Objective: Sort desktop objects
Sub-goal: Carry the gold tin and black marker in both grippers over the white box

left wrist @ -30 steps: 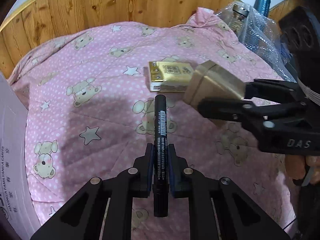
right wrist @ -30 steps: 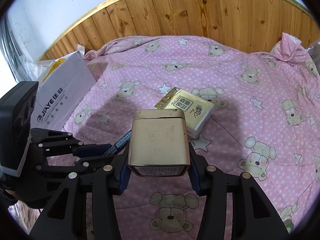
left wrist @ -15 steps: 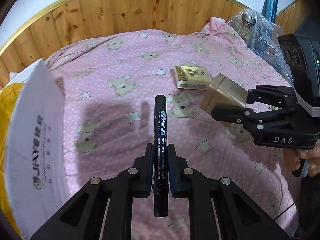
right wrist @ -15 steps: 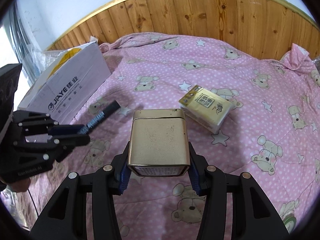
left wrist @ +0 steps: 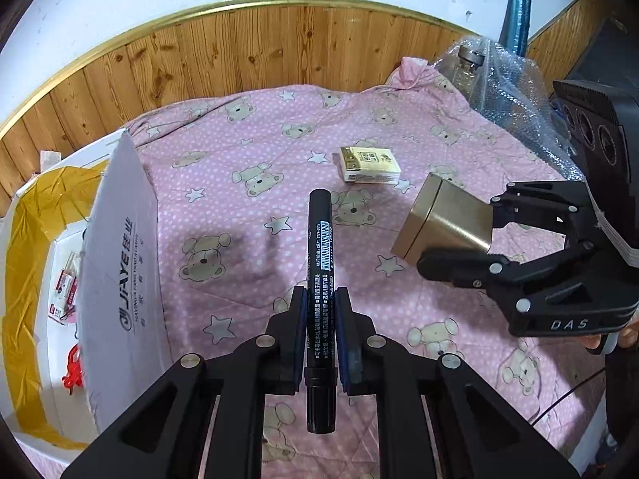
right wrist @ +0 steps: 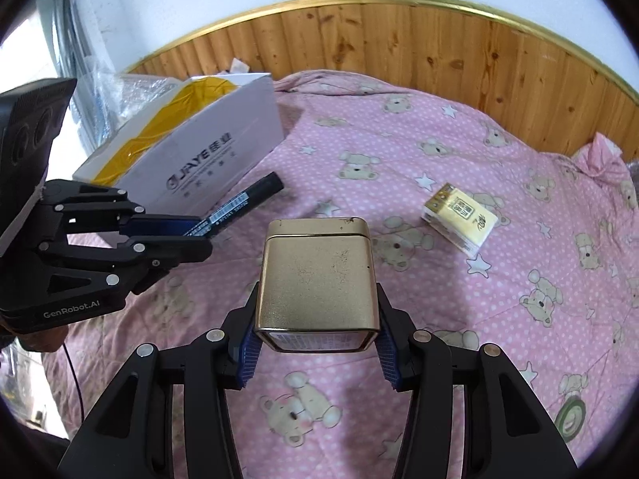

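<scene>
Quilt: a pink quilt (left wrist: 399, 127) printed with bears, stars and white dots covers the surface under my 2 claws; wooden panelling (right wrist: 399, 40) runs behind it.
Box: a white cardboard box (left wrist: 120, 263) with yellow tape and the print "JiAYE" stands open at the left edge of the quilt; small items lie inside it, too small for me to name.
Bubble wrap: a heap of clear bubble wrap (left wrist: 507, 92) sits at the far right corner, with a glass bottle (left wrist: 467, 68) inside it.
Right claw: my right claw (right wrist: 317, 343) is clamped on a gold tin (right wrist: 317, 275), its 2 blue pads pressed against the tin's sides near the base. The tin is lifted off the quilt, lid end pointing away from me.
Left claw: my left claw (left wrist: 321, 315) is closed tight on a black marker (left wrist: 319, 279), gripping it around the middle of the barrel. The marker points forward along the fingers, its white barcode label facing up, and it is held in the air over the quilt.
Where they stand: in the right wrist view the marker's far end (right wrist: 267, 183) lies just in front of the box's printed wall; I cannot tell whether it touches. The tin hangs to the right of the marker, apart from it.
Tissue pack: 1 yellow-and-white tissue pack (left wrist: 369, 164) lies flat on the quilt, beyond both claws and untouched.
</scene>
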The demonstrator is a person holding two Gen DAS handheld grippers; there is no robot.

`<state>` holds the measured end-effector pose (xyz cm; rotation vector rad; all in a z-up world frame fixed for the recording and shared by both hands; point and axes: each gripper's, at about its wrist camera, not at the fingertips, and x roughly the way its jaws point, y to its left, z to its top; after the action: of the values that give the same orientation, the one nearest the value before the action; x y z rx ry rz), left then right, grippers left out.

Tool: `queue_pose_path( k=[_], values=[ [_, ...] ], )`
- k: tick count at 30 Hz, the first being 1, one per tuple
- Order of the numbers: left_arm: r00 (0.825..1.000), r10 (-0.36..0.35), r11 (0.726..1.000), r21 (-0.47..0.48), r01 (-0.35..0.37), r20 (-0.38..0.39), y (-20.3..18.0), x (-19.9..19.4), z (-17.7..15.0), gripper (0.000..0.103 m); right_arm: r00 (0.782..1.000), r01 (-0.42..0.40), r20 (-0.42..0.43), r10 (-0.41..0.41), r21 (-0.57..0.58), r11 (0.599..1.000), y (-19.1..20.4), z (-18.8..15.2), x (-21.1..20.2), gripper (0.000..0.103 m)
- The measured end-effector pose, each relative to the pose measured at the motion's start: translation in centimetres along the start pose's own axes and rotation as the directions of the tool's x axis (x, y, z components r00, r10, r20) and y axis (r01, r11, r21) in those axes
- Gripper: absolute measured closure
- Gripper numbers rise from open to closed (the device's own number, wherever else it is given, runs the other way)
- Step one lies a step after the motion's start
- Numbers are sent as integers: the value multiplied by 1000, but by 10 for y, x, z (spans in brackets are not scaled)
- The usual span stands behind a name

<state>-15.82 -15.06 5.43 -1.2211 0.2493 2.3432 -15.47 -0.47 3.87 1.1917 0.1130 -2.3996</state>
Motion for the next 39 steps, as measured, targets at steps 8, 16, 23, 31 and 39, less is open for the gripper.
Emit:
queue_pose_path(
  k=[8,16,23,31,39],
  values=[
    [998,-15,1000,19,13,59,-2,-50,-18,89,1000,-1,0,1,-45,999,43,-1,-21,52],
    [995,-20,1000,21,18,96,8,-94,-36,89,998,-42,33,45,-72,997,90,8,-50,52],
    [988,1,1000,6,-2,152,32,-138,-52,89,997,-64,37,69,-122,990,133,19,-65,52],
    [980,41,999,-41,-33,197,77,-175,-64,89,993,-97,46,107,-183,978,176,48,-74,52],
    [976,86,993,-95,-68,202,128,-186,-66,89,990,-114,50,129,-235,965,214,79,-61,52]
  ],
)
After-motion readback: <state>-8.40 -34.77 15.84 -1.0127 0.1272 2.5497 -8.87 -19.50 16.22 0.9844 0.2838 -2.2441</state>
